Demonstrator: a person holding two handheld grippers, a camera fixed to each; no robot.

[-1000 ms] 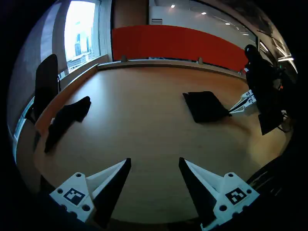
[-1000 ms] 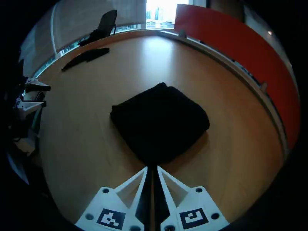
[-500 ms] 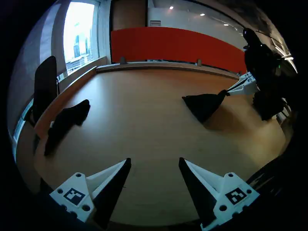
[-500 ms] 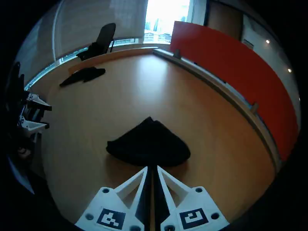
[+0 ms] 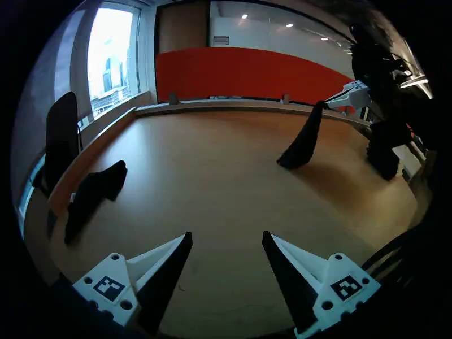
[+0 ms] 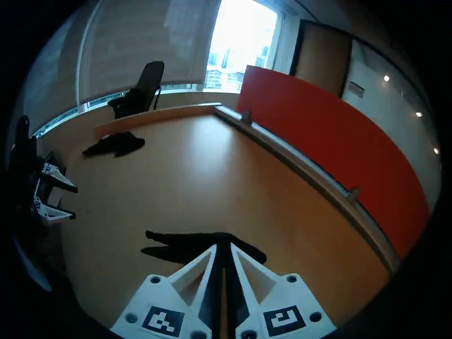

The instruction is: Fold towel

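across the table (image 5: 214,169) from the towel (image 5: 302,144), dark cloth (image 5: 93,191) near chair (image 5: 61,133)

light: dim indoors; glare: blown-out window (image 6: 243,42); edges: fisheye-bent; focus: sharp

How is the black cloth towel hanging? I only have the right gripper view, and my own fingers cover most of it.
Observer: In the left gripper view, the black cloth towel hangs as a tall, narrow drape. Its lower end seems to rest on the wooden table.
Operator: Where on it is my right gripper pinching?
Observer: The right gripper is shut on the topmost tip, and the cloth widens downward from there.
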